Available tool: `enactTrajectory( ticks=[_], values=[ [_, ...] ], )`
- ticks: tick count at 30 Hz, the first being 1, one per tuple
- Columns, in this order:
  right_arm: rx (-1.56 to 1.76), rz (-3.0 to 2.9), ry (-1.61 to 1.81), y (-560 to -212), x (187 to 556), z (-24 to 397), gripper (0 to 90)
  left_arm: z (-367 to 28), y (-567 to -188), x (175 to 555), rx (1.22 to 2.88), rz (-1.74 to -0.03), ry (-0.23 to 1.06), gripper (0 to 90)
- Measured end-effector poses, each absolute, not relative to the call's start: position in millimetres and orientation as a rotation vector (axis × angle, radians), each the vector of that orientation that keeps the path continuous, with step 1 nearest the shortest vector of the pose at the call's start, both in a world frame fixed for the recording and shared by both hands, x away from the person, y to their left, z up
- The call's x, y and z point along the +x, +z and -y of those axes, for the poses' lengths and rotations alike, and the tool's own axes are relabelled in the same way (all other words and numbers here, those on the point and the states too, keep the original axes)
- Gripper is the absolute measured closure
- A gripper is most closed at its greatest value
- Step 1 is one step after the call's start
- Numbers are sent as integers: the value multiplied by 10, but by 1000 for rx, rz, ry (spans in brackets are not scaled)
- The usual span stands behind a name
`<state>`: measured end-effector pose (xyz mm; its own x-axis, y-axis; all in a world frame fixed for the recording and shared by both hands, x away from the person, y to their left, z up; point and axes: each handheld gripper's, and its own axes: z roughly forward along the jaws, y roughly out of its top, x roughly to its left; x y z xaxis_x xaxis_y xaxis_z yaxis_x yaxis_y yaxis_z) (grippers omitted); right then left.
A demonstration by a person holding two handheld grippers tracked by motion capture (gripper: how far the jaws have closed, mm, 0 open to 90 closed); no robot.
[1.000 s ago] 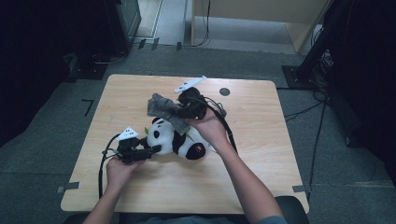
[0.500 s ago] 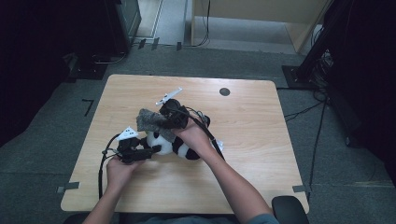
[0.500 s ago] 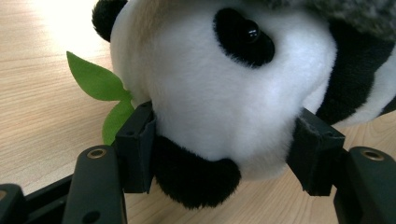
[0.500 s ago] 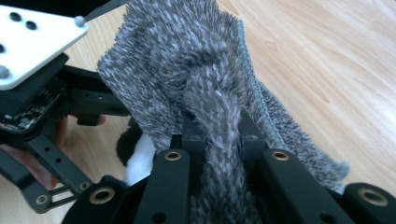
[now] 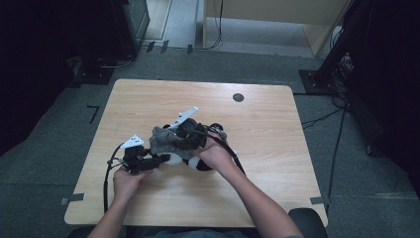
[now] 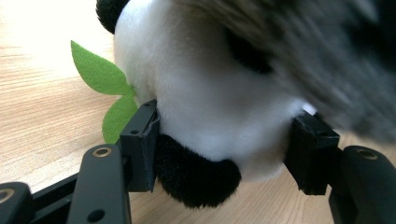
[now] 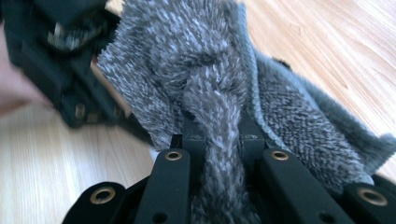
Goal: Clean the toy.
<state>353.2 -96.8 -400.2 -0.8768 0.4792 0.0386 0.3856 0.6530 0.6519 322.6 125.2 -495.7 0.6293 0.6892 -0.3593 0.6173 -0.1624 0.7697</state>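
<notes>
A black-and-white panda plush (image 5: 200, 163) lies on the wooden table (image 5: 277, 188). My left gripper (image 5: 157, 160) is shut on its head, and the pads press both sides of the white fur (image 6: 210, 84); its jaws have just been closing a little further on it. A green felt leaf (image 6: 100, 77) sticks out beside the head. My right gripper (image 5: 174, 136) is shut on a grey fuzzy cloth (image 5: 166, 140), with a fold pinched between its jaws (image 7: 217, 133). The cloth (image 7: 187, 56) hangs over the panda's head and hides most of it from above.
A small black round spot (image 5: 238, 97) marks the far side of the table. A black cable (image 5: 106, 173) loops from the left gripper toward the table's near left edge. Dark equipment and cables stand on the floor around the table.
My right hand has carried the grey cloth left and down, from behind the panda to over its head. The left gripper has stayed in place on the head.
</notes>
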Motion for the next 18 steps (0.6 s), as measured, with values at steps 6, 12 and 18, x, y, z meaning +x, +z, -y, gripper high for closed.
enactTrajectory(
  ticks=[6,12,18],
  values=[
    [681,-2770,1007,-4067,3425,1115,796,-1229,-4937,3206,1875,-1039,113,392],
    [637,-2775,995,-4079,3352,1229,797,-1198,-4896,3182,1911,-1021,147,450],
    [673,-2781,1038,-4045,3311,1391,797,-1207,-4900,3187,1910,-1015,140,453]
  ],
)
